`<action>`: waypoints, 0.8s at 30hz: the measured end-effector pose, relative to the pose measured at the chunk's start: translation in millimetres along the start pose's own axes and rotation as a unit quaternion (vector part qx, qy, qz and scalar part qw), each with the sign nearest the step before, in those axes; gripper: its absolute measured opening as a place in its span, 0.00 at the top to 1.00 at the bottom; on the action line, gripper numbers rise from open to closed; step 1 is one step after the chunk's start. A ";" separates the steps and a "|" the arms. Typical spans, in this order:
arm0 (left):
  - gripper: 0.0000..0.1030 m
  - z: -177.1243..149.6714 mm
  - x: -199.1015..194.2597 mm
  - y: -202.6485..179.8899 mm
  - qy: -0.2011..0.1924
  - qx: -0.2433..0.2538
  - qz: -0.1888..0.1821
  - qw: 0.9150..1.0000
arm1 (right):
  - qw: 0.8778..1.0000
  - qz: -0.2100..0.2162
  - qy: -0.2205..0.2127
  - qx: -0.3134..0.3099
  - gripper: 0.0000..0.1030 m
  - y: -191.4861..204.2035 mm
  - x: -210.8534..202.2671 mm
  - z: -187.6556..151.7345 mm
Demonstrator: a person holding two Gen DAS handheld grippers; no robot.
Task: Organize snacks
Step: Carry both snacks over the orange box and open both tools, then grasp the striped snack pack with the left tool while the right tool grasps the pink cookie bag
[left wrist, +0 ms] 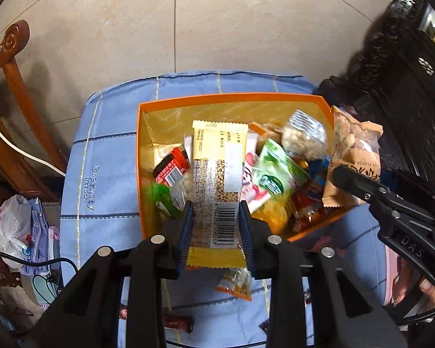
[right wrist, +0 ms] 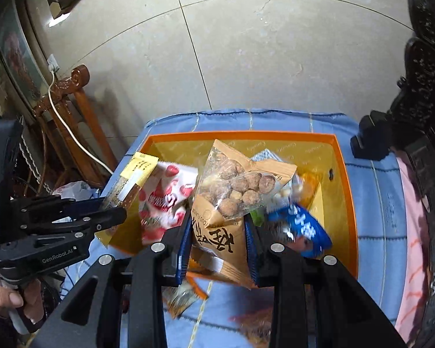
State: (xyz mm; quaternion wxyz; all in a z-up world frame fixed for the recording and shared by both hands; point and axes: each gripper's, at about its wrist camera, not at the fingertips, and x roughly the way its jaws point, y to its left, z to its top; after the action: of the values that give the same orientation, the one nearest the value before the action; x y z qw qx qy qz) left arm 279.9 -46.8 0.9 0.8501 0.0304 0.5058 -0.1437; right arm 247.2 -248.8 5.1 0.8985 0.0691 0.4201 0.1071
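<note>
Snacks fill the orange box (left wrist: pixel 229 98) on the blue cloth (left wrist: pixel 107 150); both grippers hang over it, likely so each packet drops straight in; left gripper (left wrist: pixel 216 226) is clamped on a yellow bean packet (left wrist: pixel 217 156) with its barcode up; right gripper (right wrist: pixel 217 246) pinches a tan nut bag (right wrist: pixel 232 191) bearing Chinese characters I can't quite read; "GenRobot.AI" marks one handle.
</note>
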 end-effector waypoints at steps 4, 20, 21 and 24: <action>0.63 12.3 14.1 5.6 0.004 -0.009 0.019 1.000 | 1.000 -0.009 -0.006 -0.005 0.62 -4.5 14.1 8.4; 0.11 -11.2 -6.1 24.1 -0.011 -0.047 0.071 0.996 | 0.999 -0.010 -0.005 0.042 0.54 -20.9 -18.9 -44.9; 0.11 -15.7 -8.8 25.7 -0.009 -0.050 0.071 0.996 | 0.999 -0.010 -0.004 0.043 0.54 -20.6 -21.3 -48.5; 0.11 -30.8 -18.0 28.9 -0.006 -0.054 0.069 0.996 | 0.999 -0.014 -0.003 0.047 0.49 -17.5 -34.2 -65.2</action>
State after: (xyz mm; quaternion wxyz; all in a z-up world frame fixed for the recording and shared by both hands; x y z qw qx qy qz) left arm 253.6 -9.2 -1.2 0.8611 0.0181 0.5048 -0.0575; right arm 178.0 -272.0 -14.9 0.8968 0.1059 0.4231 0.0739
